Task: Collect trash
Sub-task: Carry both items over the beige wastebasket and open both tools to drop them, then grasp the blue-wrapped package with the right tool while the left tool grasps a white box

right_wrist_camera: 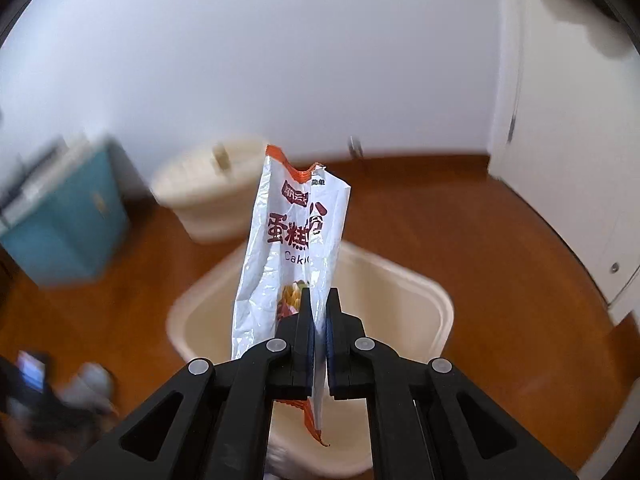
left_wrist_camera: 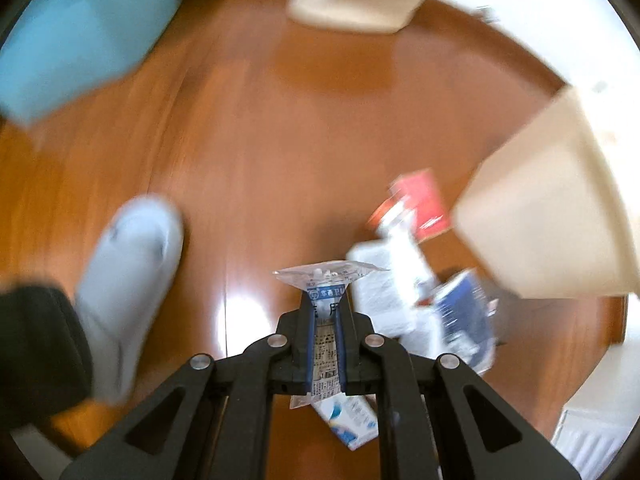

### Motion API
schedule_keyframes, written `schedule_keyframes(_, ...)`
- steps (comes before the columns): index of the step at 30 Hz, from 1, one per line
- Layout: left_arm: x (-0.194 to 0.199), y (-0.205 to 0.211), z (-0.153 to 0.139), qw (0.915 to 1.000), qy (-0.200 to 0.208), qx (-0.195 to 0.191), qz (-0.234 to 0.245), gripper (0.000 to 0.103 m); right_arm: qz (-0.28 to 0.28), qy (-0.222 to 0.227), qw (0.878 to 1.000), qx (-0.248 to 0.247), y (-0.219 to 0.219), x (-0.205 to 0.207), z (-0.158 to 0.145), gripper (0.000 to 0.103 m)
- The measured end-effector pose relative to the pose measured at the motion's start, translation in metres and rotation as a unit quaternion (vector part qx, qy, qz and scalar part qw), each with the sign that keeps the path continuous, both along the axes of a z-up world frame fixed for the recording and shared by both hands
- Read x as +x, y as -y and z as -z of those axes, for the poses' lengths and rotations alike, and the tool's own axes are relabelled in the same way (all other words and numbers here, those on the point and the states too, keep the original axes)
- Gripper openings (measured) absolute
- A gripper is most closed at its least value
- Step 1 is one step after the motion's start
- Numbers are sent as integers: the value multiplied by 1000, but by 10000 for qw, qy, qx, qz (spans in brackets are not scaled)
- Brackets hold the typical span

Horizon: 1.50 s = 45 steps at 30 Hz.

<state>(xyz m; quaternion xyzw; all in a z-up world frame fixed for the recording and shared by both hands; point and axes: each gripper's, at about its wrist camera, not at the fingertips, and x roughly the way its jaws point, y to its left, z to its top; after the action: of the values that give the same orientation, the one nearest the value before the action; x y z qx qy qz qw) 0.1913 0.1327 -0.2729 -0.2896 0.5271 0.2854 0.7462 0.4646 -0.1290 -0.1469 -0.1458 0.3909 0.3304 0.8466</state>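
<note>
Below the right gripper (right_wrist_camera: 319,312), a cream bin (right_wrist_camera: 436,300) open on the wooden floor (right_wrist_camera: 500,280), nothing clear inside at its visible wall. Behind it, a second cream bin (right_wrist_camera: 200,196), blurred, contents not visible; a teal box (right_wrist_camera: 68,216) farther left. Clamped between the closed right jaws, a white cake wrapper (right_wrist_camera: 280,240) with orange torn edge, long axis upright, top pointing away from the gripper, lower tail hanging over the near bin.

In the left wrist view, left gripper (left_wrist_camera: 324,320) shut on a small clear packet (left_wrist_camera: 326,276), long axis running along the fingers, sealed end fanned out just past the tips. On the floor (left_wrist_camera: 280,120) right of the gripper, a blurred heap of trash (left_wrist_camera: 420,272): white, red and blue packaging. Beside the heap, a cream bin (left_wrist_camera: 552,220) at right; another (left_wrist_camera: 352,0) at the top edge. At left, a grey slipper (left_wrist_camera: 128,256).
</note>
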Motion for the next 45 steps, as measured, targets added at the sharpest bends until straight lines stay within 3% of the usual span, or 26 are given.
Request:
schedule_keyframes(3, 19, 16, -28, 9980, 360, 302, 419, 8, -36, -343, 9974, -640, -19, 7, 40, 7)
schedule_keyframes(6, 27, 22, -44, 9951, 547, 417, 709, 8, 43, -357, 9963, -779, -26, 5, 52, 15)
schedule_keyframes(8, 30, 28, -51, 9934, 612, 484, 836, 8, 147, -313, 9974, -626, -25, 6, 46, 30)
schedule_keyframes(10, 32, 29, -57, 9921, 612, 542, 953, 8, 305, -187, 9986, -387, -16, 1, 35, 73)
schedule_keyframes(11, 32, 30, -59, 9917, 603, 567, 983, 8, 361, -80, 9990, -255, -11, -1, 28, 80)
schedule_keyframes(14, 37, 32, -61, 9907, 650, 616, 1029, 8, 479, -20, 9981, 398, 15, -7, 10, 81)
schedule_keyframes(16, 42, 36, -76, 9872, 781, 750, 1167, 8, 647, -45, 9942, 854, 30, -17, 0, 81)
schedule_keyframes(19, 53, 48, -100, 9780, 1044, 1045, 1474, 8, 934, -36, 9897, 1088, 52, -25, -7, 81)
schedule_keyframes(21, 62, 61, -120, 9675, 1272, 1299, 1759, 8, 1127, 30, 9844, 1349, 71, -31, -12, 81)
schedule_keyframes(23, 76, 71, -140, 9580, 1505, 1402, 2000, 8, 1432, 83, 9736, 1777, 98, -40, -19, 81)
schedule_keyframes(27, 122, 79, -178, 9452, 2084, 1125, 2248, 8, 2157, 106, 9526, 2145, 146, -53, -18, 85)
schedule_keyframes(31, 188, 103, -185, 9284, 2238, 1228, 2701, 8, 2748, -128, 9348, 2246, 177, -58, 2, 85)
schedule_keyframes(33, 217, 116, -168, 9297, 2071, 1109, 2836, 8, 2918, -288, 9302, 2209, 179, -59, 15, 85)
schedule_keyframes(35, 237, 124, -145, 9367, 1778, 898, 2878, 8, 3017, -417, 9281, 2142, 180, -61, 27, 85)
schedule_keyframes(38, 254, 132, -112, 9434, 1248, 625, 3009, 9, 3023, -523, 9306, 1996, 179, -63, 37, 85)
schedule_keyframes(40, 250, 133, -98, 9468, 1095, 638, 2960, 19, 2944, -559, 9351, 1889, 178, -65, 42, 85)
schedule_keyframes(42, 248, 129, -100, 9494, 1160, 631, 2849, 71, 2740, -561, 9443, 1735, 172, -73, 47, 85)
schedule_keyframes(43, 245, 126, -104, 9506, 1255, 599, 2775, 82, 2618, -530, 9494, 1653, 171, -81, 50, 85)
schedule_keyframes(45, 235, 125, -113, 9493, 1505, 522, 2712, 86, 2150, -523, 9658, 1355, 158, -96, 62, 85)
